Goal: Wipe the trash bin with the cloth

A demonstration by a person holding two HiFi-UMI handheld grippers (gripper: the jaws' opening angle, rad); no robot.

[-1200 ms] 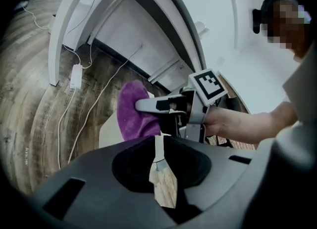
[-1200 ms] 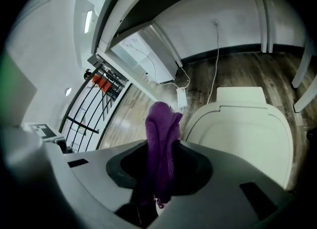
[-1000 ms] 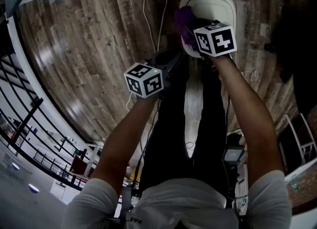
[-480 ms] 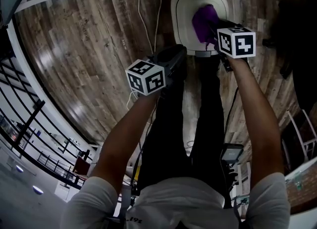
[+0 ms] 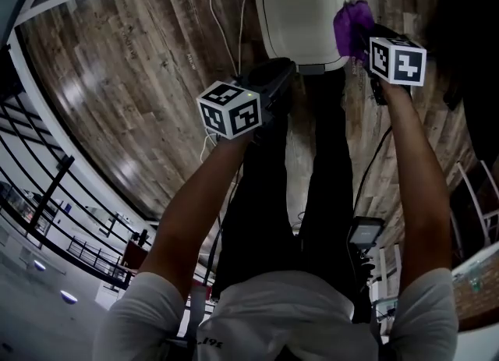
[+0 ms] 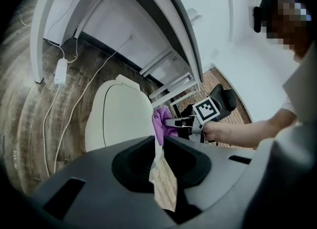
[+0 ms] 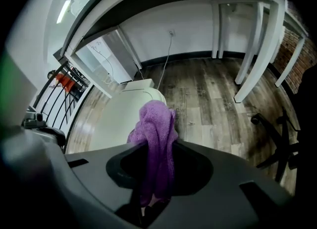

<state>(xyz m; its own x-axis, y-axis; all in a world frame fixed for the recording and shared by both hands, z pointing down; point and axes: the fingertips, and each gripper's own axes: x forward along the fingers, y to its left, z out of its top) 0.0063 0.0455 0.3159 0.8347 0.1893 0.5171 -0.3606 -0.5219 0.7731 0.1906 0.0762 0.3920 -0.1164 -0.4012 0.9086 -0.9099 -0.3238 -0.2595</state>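
The white trash bin (image 5: pixel 300 12) stands on the wood floor with its lid closed, seen from above at the top of the head view. My right gripper (image 5: pixel 360 38) is shut on a purple cloth (image 5: pixel 352 23), which hangs at the lid's right edge. In the right gripper view the cloth (image 7: pixel 157 131) bunches up between the jaws, with the bin (image 7: pixel 119 119) below and to its left. My left gripper (image 5: pixel 279 75) hovers shut near the bin's front left corner, holding nothing. The left gripper view shows the bin (image 6: pixel 116 119), the cloth (image 6: pixel 160 124) and the right gripper's marker cube (image 6: pixel 206 111).
White cables (image 5: pixel 209 8) trail over the floor left of the bin, with a power adapter (image 6: pixel 60 72) by the wall. White table legs (image 7: pixel 250 50) stand behind. A black railing (image 5: pixel 39 196) runs along the left. A dark chair base (image 7: pixel 277 134) is at the right.
My right gripper has swept the purple cloth across the lid from its left side to its right edge. The left gripper has shifted only slightly.
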